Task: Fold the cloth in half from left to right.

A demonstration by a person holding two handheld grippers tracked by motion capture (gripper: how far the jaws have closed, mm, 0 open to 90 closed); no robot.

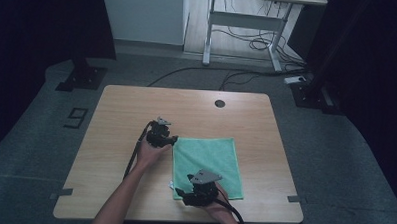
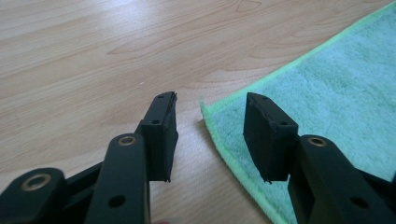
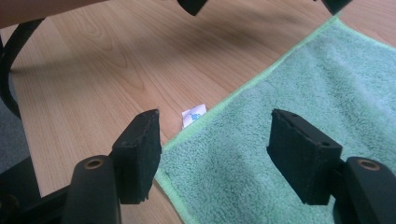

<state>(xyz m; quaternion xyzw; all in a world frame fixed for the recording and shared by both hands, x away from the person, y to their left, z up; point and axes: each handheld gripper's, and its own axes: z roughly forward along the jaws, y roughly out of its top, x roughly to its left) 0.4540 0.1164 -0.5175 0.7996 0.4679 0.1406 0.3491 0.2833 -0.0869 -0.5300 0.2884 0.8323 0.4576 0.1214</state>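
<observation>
A square green terry cloth (image 1: pixel 206 165) is laid flat on the light wooden bench (image 1: pixel 126 114). The left gripper (image 2: pixel 212 135) is set at its far-left corner, fingers spread, nothing pinched. The right gripper (image 3: pixel 215 149) is poised over the near-left corner beside a small white label (image 3: pixel 193 115), fingers wide apart.

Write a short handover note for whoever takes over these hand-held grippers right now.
Left hand-held gripper: open, straddling the far left corner of the green towel, nothing pinched.
Right hand-held gripper: open over the towel's near left corner, beside its small white label, not gripping.
The towel lies flat and unfolded on the wooden table.
Done: both grippers lined up on the left edge.
Left: probably close on both corners, then lift and fold.
</observation>
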